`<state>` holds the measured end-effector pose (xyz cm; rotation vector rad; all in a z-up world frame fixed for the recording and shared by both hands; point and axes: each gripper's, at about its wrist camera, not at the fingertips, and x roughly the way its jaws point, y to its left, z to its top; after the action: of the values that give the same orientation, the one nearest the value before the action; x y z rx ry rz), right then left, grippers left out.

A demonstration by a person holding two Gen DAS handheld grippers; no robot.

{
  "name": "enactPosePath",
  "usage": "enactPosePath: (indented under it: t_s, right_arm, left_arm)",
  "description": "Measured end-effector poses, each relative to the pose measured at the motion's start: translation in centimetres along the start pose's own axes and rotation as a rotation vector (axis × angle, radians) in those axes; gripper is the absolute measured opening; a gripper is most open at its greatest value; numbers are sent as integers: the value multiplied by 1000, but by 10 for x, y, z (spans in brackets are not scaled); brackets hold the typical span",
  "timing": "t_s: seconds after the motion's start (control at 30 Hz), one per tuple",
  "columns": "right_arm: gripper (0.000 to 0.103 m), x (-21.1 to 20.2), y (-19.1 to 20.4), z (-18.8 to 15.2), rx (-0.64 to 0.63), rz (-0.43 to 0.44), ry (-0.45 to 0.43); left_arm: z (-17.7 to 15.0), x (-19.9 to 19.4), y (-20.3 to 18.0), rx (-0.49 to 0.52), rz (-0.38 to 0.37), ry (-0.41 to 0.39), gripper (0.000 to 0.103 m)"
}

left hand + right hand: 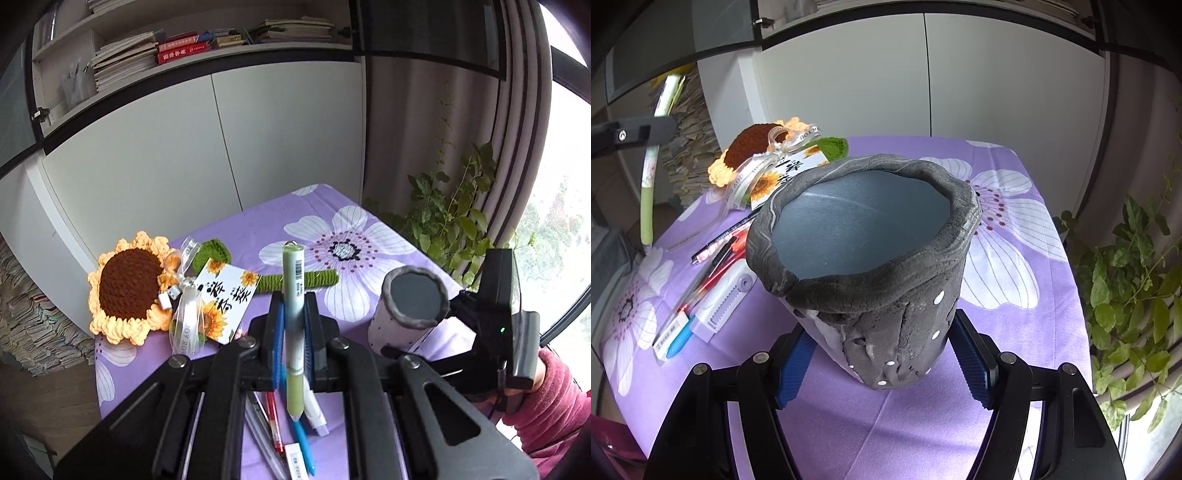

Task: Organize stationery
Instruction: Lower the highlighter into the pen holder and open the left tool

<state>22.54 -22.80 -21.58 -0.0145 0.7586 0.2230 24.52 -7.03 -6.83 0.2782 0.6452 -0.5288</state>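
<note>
Left gripper (294,334) jaws clamp a green pen (293,295) above the surface; right gripper (882,356) jaws grip the tilted gray pot (864,236). Best entry: tip first, pot steady.

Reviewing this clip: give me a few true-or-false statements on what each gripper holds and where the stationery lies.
1. The left gripper is shut on a green pen. True.
2. The right gripper clamps a grey clay pen holder. True.
3. The pen holder already contains pens. False: its inside looks empty.
4. The other pens lie on the purple flowered tablecloth. True.
5. The crochet sunflower sits inside the holder. False: it lies on the cloth.
</note>
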Motion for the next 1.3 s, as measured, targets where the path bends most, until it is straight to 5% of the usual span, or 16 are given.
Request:
enactPosePath:
  t_s: [0.2, 0.47, 1.3]
  right_arm:
    - [72, -2, 6, 0, -26, -27, -3]
    - [72, 1, 7, 0, -33, -27, 9]
    - [72, 3, 4, 0, 2, -5, 21]
  left_arm:
    - [38, 6, -30, -31, -130, -99, 8]
    - [42, 38, -51, -67, -213, -110, 8]
    - [-11, 51, -50, -71, -244, -12, 9]
